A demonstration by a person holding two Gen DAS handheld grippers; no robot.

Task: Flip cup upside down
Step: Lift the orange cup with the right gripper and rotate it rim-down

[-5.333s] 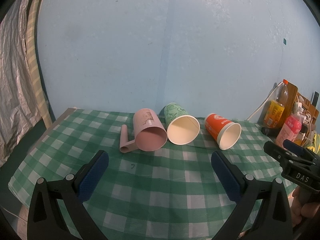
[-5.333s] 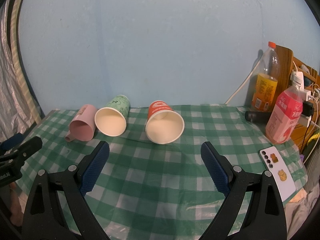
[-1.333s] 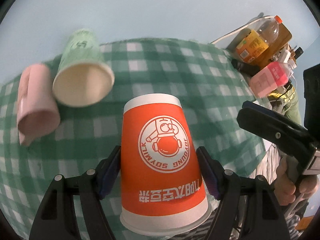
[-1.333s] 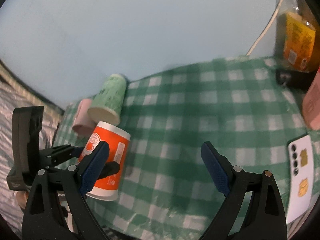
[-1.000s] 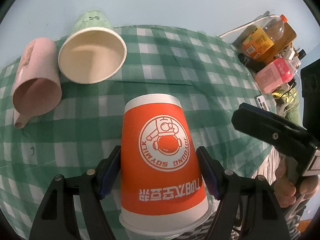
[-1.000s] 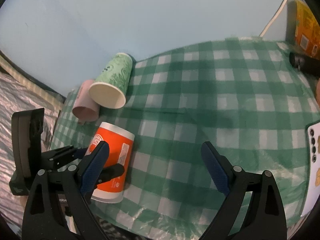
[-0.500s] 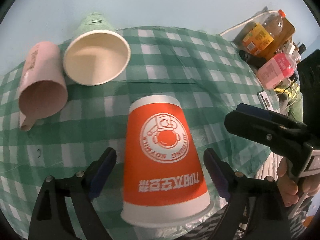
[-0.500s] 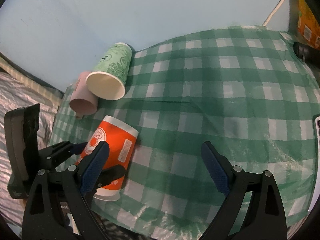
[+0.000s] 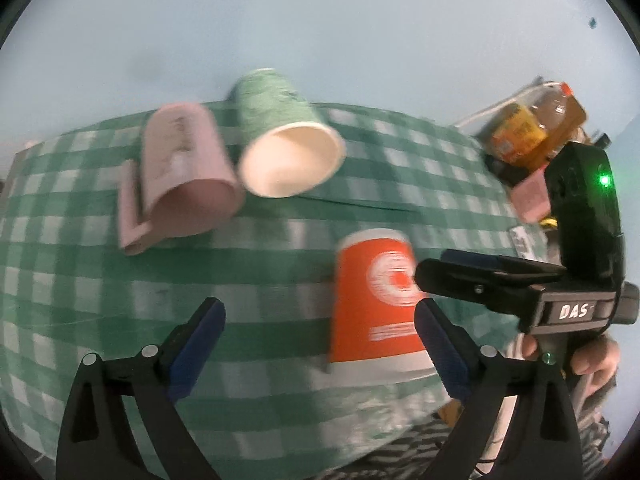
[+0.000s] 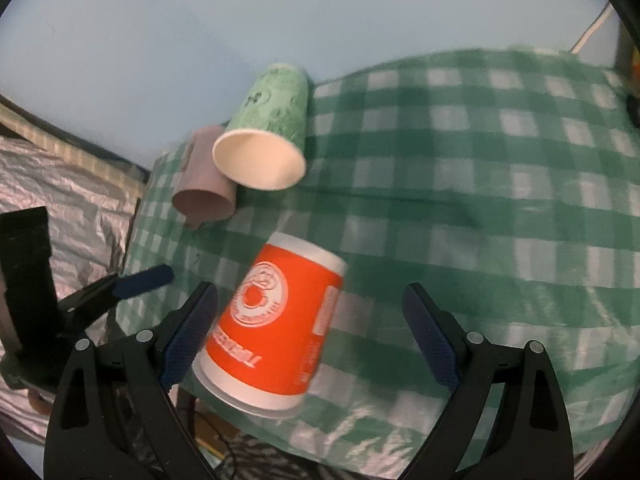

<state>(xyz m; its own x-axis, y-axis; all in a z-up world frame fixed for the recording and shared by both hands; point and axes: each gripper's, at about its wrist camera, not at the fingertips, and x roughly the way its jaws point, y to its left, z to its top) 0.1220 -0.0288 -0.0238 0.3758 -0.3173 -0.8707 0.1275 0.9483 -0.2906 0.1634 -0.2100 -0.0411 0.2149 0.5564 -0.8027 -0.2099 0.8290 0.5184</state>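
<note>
The orange paper cup (image 9: 372, 304) stands upside down, rim down, near the front edge of the green checked tablecloth (image 9: 80, 264). It also shows in the right wrist view (image 10: 276, 328). My left gripper (image 9: 320, 344) is open and empty, with the cup by its right finger, no longer held. My right gripper (image 10: 312, 332) is open and empty, with the cup just ahead between its fingers, close to the left one. A green paper cup (image 9: 280, 144) and a pink plastic mug (image 9: 180, 176) lie on their sides further back.
Drink bottles (image 9: 532, 128) and a pink carton stand at the table's right end by the blue wall. The table's front edge lies just below the orange cup (image 10: 280, 432). Silver foil sheeting (image 10: 72, 184) hangs left of the table.
My left gripper opened, let go of the orange cup and pulled back to the left. The cup now stands alone on the cloth. My right gripper moved closer to it.
</note>
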